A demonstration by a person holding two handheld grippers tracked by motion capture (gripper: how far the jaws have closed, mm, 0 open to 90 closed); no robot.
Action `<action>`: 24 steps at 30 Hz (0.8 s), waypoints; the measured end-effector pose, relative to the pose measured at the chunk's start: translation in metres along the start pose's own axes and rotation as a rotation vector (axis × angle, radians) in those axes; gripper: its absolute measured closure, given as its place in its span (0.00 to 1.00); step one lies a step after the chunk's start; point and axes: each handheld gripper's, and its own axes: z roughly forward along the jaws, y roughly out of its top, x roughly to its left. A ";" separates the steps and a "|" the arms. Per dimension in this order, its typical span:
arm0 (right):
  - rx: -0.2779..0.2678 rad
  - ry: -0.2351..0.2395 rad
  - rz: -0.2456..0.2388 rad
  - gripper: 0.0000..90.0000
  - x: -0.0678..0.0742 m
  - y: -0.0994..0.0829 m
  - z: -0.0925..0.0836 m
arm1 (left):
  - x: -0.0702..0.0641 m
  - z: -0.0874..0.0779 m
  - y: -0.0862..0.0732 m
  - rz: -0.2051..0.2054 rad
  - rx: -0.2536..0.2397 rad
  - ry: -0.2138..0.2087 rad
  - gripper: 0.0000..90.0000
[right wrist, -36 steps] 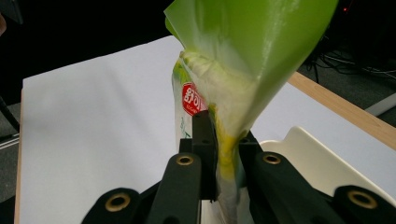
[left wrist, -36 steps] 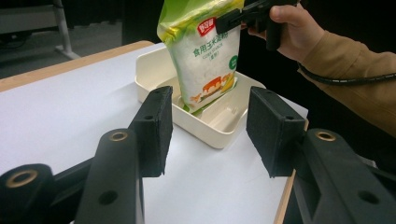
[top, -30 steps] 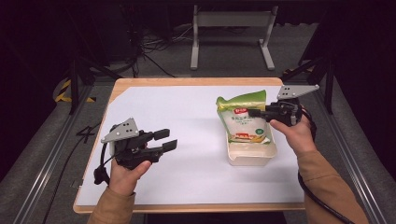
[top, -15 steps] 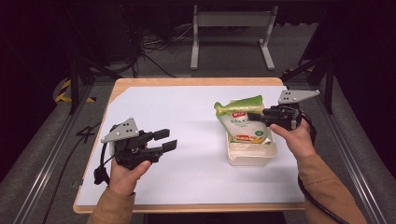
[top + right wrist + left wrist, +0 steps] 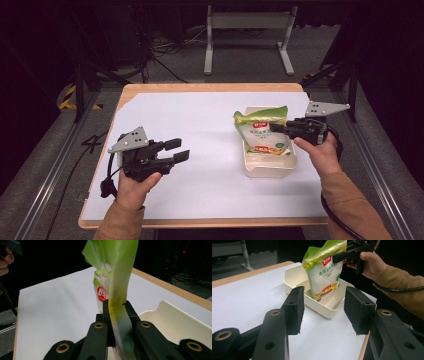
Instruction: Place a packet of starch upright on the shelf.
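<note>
Wooden-edged table point(image 5: 200, 88) covered by a white sheet point(image 5: 200, 130), seen from above; dark floor and a metal stand point(image 5: 247, 30) beyond the far edge.

Right side of sheet: a shallow cream plastic rectangular tray point(image 5: 270, 167), also seen in the left gripper view point(image 5: 327, 307) and, as a pale rim, in the right gripper view point(image 5: 180, 322). A green-topped plastic pouch with a white front, red logo patch and printed food picture point(image 5: 261, 134) stands upright with its lower end inside the tray and its green top leaning toward the far side. In the left gripper view the pouch point(image 5: 325, 270) hangs tall over the tray's interior, bottom edge down near the tray floor; whether it touches the floor cannot be told.

Right gripper point(image 5: 278, 128), held in the person's right hand point(image 5: 322, 152), reaches in from the right. Its jaws are closed tight on the pouch's right edge; the right gripper view shows the pouch film point(image 5: 117, 277) pinched between the two black jaws point(image 5: 117, 315) and rising above them.

Left gripper point(image 5: 178, 150), held in the left hand point(image 5: 132, 187), is at the near left of the sheet, well apart from the tray. Jaws are spread wide with nothing between them; its own view point(image 5: 325, 310) shows bare sheet and the tray through the gap.
</note>
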 end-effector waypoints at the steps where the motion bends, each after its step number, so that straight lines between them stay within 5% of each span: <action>1: -0.004 0.000 0.005 0.93 -0.001 -0.002 -0.001 | 0.000 0.000 0.000 0.000 0.000 0.000 0.57; 9: -0.003 -0.024 0.048 0.93 -0.006 -0.021 -0.006 | 0.001 -0.001 -0.001 -0.004 0.001 0.003 0.57; 14: 0.052 -0.066 0.055 0.91 -0.009 -0.038 -0.010 | 0.002 0.000 -0.002 -0.006 0.007 0.005 0.57; 19: 0.059 -0.079 0.083 0.78 -0.010 -0.044 -0.015 | 0.003 0.001 -0.004 -0.017 0.012 0.007 0.57; 24: 0.052 -0.065 0.086 0.54 -0.006 -0.040 -0.014 | 0.004 0.000 -0.006 -0.013 0.011 0.021 0.55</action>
